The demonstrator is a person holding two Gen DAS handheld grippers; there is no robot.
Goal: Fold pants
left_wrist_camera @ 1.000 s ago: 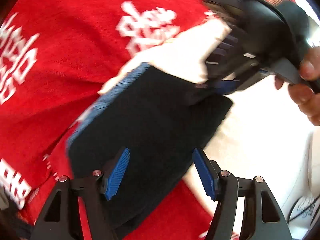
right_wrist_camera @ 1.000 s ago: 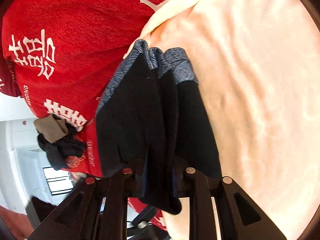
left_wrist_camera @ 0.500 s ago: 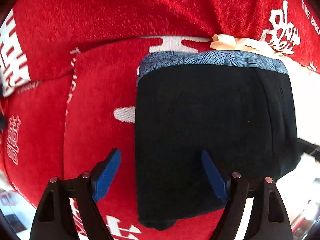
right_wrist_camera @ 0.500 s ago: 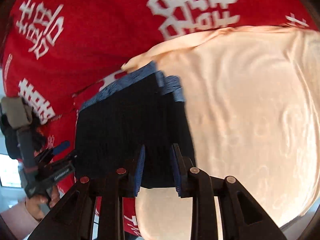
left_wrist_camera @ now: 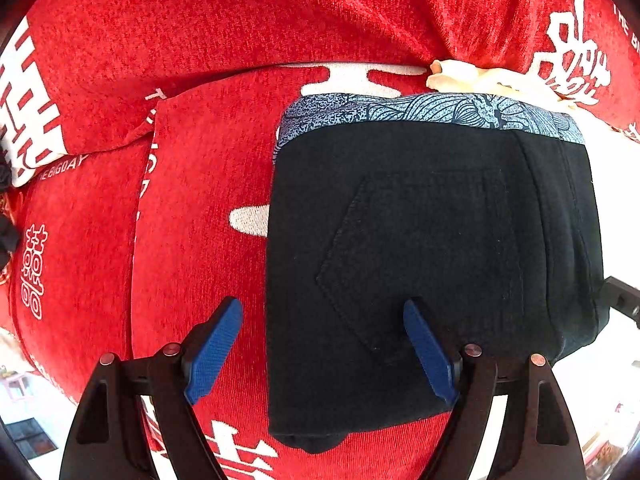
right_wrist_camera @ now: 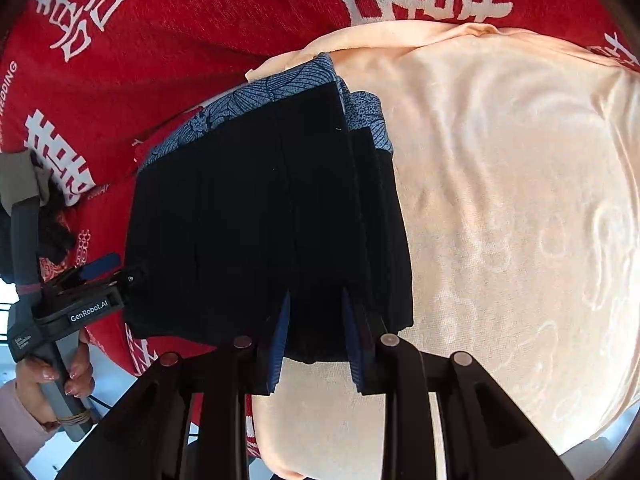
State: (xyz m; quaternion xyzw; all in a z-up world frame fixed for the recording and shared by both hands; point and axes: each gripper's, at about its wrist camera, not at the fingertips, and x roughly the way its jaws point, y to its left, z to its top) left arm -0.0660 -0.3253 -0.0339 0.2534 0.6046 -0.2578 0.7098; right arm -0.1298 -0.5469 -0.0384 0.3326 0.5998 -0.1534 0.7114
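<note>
Pants [left_wrist_camera: 432, 264] (folded) straddle red cloth [left_wrist_camera: 200, 40] and peach towel [right_wrist_camera: 500, 220]; left tool [left_wrist_camera: 324, 344] wide, right tool [right_wrist_camera: 316, 332] pinching them.

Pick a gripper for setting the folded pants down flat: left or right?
Right. The right gripper pinches the near edge of the folded pants, so it likely controls them. The left gripper is open, merely straddling one side of the fabric.

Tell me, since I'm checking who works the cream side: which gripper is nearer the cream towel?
Right. The right gripper hangs at the pants' edge over the cream towel; the left gripper sits open over the red blanket side.
</note>
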